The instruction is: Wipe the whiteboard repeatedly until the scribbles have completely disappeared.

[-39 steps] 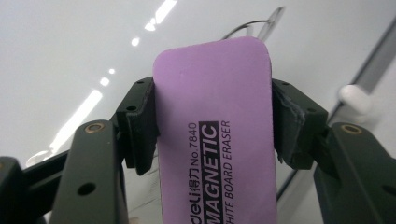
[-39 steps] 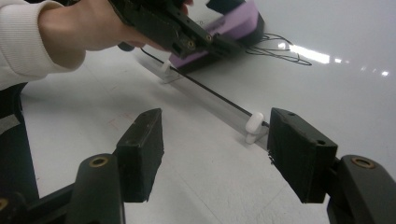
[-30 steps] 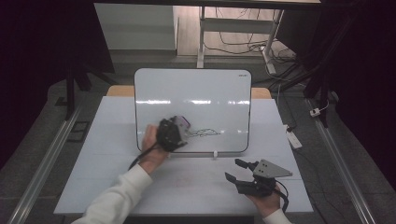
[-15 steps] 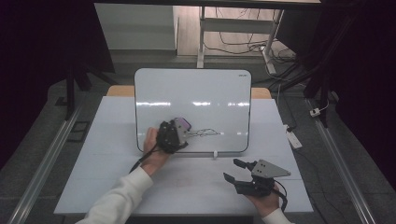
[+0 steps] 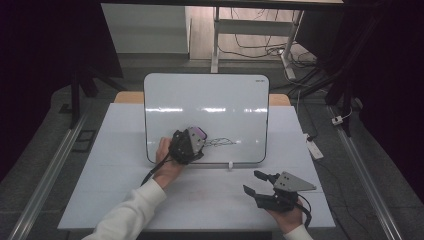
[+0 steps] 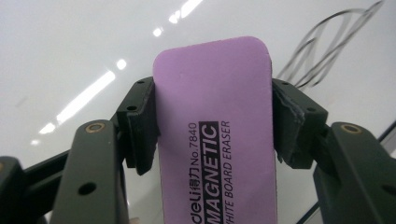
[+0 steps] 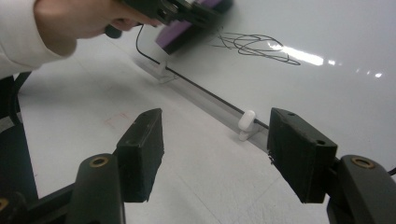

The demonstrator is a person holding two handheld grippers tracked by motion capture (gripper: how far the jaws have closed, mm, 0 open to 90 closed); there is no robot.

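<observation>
Left gripper [image 6: 212,126] pinching purple whiteboard eraser [image 6: 215,126] | light, stiff; you grip its long sides | right gripper [image 7: 215,154] spread, empty.

A pale white rectangular table [image 5: 125,200] stands on grey floor [image 5: 45,125]; black cables [image 5: 255,47] trail beneath a white metal desk frame [image 5: 216,50] behind.

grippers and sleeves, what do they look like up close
Both grippers are black with two blocky jaws and brass-coloured pivot pins. The right gripper carries a grey three-cornered plate; a black cable trails from the left gripper. The person wears white long sleeves.
</observation>
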